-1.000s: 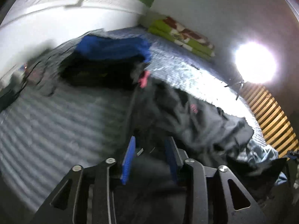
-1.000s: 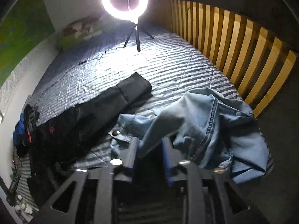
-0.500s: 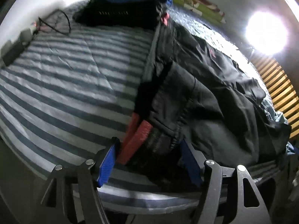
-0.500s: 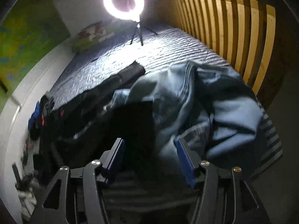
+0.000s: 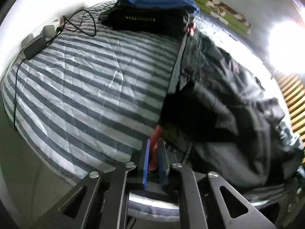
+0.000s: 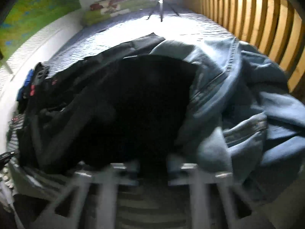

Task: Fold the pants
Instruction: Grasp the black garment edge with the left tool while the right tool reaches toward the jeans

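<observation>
Left wrist view: left gripper (image 5: 154,164) clenched on the red waistband trim (image 5: 155,148) at the near corner of the black pants (image 5: 219,103), close to the near edge of the striped quilt (image 5: 85,87). Long axis of the pants running away from the jaws, up and rightward toward the lamp glare; bare quilt on the left side, folded dark clothes with a blue piece on top (image 5: 152,9) well apart at the far end. Right wrist view, blurred: right gripper (image 6: 152,168) closing, jaws nearly together over dark cloth at the pants' (image 6: 133,105) near edge; pinch not yet confirmable. Blue jeans (image 6: 238,105) lying just beside on the right and overlapping the black cloth. Judged: both grippers at the waist end, left one set; coming move turning on drawing that end along the long axis toward the far hem (image 6: 144,40), clear of the jeans.
</observation>
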Demonstrator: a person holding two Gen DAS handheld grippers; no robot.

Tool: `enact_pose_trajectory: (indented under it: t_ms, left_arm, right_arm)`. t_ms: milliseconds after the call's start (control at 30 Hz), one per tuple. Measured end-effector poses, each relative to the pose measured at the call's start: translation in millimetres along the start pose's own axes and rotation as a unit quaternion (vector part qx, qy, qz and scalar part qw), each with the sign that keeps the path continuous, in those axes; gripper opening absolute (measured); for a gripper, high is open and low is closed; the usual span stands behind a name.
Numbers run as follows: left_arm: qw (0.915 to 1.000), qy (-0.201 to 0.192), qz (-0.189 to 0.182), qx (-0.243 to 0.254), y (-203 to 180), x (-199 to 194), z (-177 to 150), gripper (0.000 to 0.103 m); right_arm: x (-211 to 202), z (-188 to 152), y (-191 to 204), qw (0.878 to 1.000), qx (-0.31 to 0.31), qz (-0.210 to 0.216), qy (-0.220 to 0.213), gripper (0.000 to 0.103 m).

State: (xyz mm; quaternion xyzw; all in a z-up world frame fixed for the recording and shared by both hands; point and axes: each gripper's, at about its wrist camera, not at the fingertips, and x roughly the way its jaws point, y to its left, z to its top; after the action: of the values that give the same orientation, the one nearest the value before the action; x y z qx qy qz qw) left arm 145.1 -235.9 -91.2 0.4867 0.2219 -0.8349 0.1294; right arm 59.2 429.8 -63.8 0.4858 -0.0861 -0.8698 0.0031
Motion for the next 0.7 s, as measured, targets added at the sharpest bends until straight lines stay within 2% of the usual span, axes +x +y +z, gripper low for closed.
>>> enact_pose_trajectory:
  t_ms: [67, 267, 433, 500, 567, 600, 633, 667, 700]
  left_arm:
    - [0.9998, -0.017, -0.004, 0.001, -6.2, -13.6, 3.9, 0.0]
    - [0.9976, -0.055, 0.01, 0.041, -30.4, -48.7, 5.9, 0.0]
    - [0.9965, -0.072, 0.018, 0.038, -30.9, -78.6, 13.6, 0.0]
    - [0.9968, -0.067, 0.022, 0.036, -27.3, -86.1, 10.9, 0.0]
    - [0.9974, -0.051, 0.029, 0.043, -22.2, -84.9, 4.7, 0.0]
    - [0.9978, -0.043, 0.025, 0.045, -18.7, -82.9, 2.3, 0.0]
    - [0.9983, -0.034, 0.014, 0.045, -14.8, -79.8, -1.0, 0.0]
    - [0.9987, -0.027, 0.004, 0.043, -11.2, -75.8, -3.6, 0.002]
    - [0.9991, -0.02, 0.0, 0.038, -7.8, -71.2, -5.2, 0.005]
  right_arm:
    - [-20.5, 2.4, -5.7, 1.0, 0.002, 0.015, -0.025, 0.003]
    - [-97.8, 15.0, -10.9, 0.995, 0.008, 0.052, -0.088, 0.002]
    - [-160.3, 29.2, -4.1, 0.988, -0.01, 0.082, -0.133, 0.002]
    - [-168.6, 35.1, -3.4, 0.989, -0.021, 0.055, -0.132, 0.001]
    - [-152.1, 36.3, -1.9, 0.995, -0.037, -0.006, -0.095, 0.003]
    - [-132.0, 35.2, -1.2, 0.995, -0.051, -0.055, -0.058, 0.004]
    - [-119.2, 32.5, -4.3, 0.994, -0.058, -0.083, -0.04, 0.004]
    - [-107.9, 29.6, -5.2, 0.991, -0.062, -0.114, -0.033, 0.007]
    - [-101.1, 27.5, -5.4, 0.989, -0.065, -0.127, -0.036, 0.008]
